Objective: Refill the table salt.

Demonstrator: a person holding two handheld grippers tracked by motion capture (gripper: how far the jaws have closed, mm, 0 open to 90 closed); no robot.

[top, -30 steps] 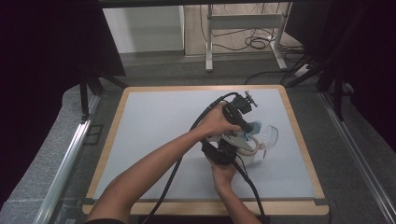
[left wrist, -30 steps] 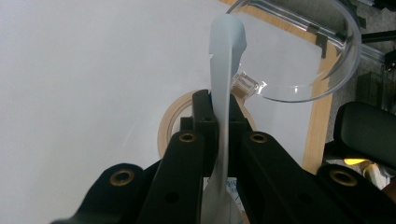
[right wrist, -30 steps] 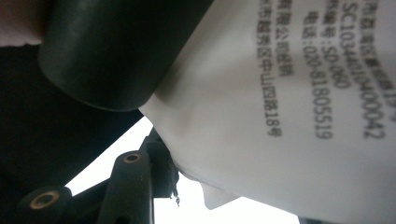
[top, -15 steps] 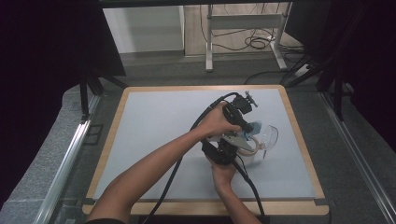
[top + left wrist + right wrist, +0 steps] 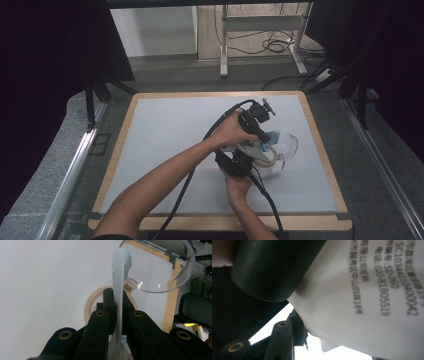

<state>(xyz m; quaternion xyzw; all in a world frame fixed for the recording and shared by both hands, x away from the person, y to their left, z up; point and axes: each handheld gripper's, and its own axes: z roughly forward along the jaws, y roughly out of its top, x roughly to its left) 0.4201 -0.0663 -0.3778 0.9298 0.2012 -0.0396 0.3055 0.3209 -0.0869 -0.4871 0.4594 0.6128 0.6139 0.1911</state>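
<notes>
Pale-blue packet (image 5: 120,290) stands upright between left gripper (image 5: 117,302) jaws — pinched; right gripper's state unclear.

Your forearms are bare, no sleeves showing in the high view. Your left gripper (image 5: 260,131) is black, with a thick black cable looping off its rear and trailing back past your elbow. In the left gripper view its two jaws are matte black, flat-sided links, each carrying brass-coloured rivet eyelets and smaller plain holes. Your right gripper (image 5: 235,162) is likewise black, with its own black cable.
</notes>
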